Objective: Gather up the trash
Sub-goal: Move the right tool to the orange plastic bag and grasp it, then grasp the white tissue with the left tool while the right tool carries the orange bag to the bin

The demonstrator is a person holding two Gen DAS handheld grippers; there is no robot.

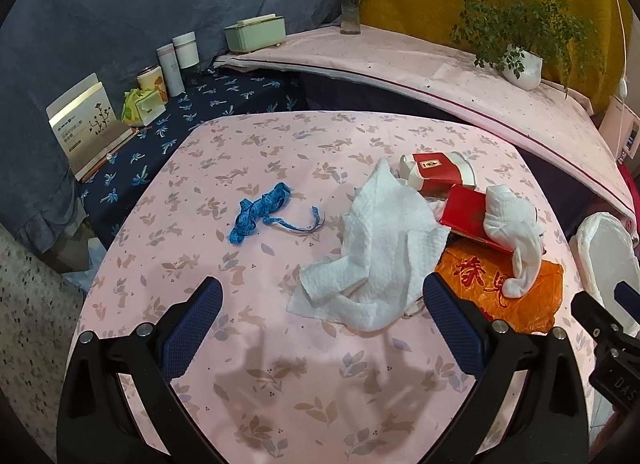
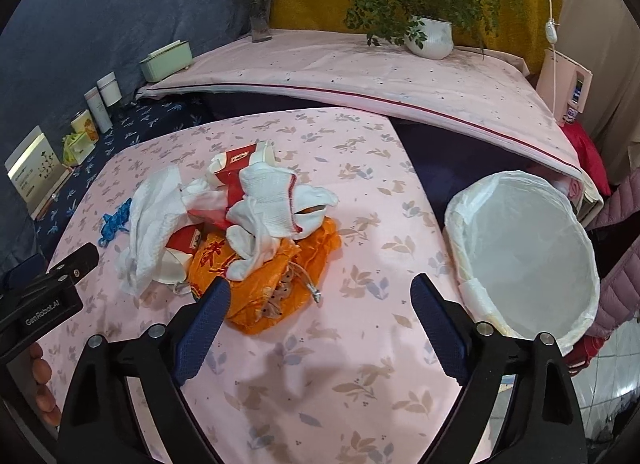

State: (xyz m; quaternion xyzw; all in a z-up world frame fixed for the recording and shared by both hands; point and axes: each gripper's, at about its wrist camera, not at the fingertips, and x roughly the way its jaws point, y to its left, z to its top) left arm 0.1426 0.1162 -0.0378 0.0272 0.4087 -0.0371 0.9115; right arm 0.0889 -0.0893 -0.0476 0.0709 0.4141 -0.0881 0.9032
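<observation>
Left wrist view: camera rides behind the left gripper (image 1: 322, 296), angled steeply down over the near edge of the desk (image 1: 280, 384), close above its pink cloth. Faces the trash pile (image 1: 400, 244), which lies just ahead and right of centre; the white-lined bin (image 1: 608, 256) is cut by the right edge.

Right wrist view: camera rides behind the right gripper (image 2: 320, 296), likewise tilted down and close. The trash pile (image 2: 256, 232) sits ahead and left of centre; the bin (image 2: 520, 248) is right of the pile, fully in view.

Shared: pile, bin, desk top, potted plant (image 1: 520, 64) beyond the pile. Each view catches the other gripper at its edge.
</observation>
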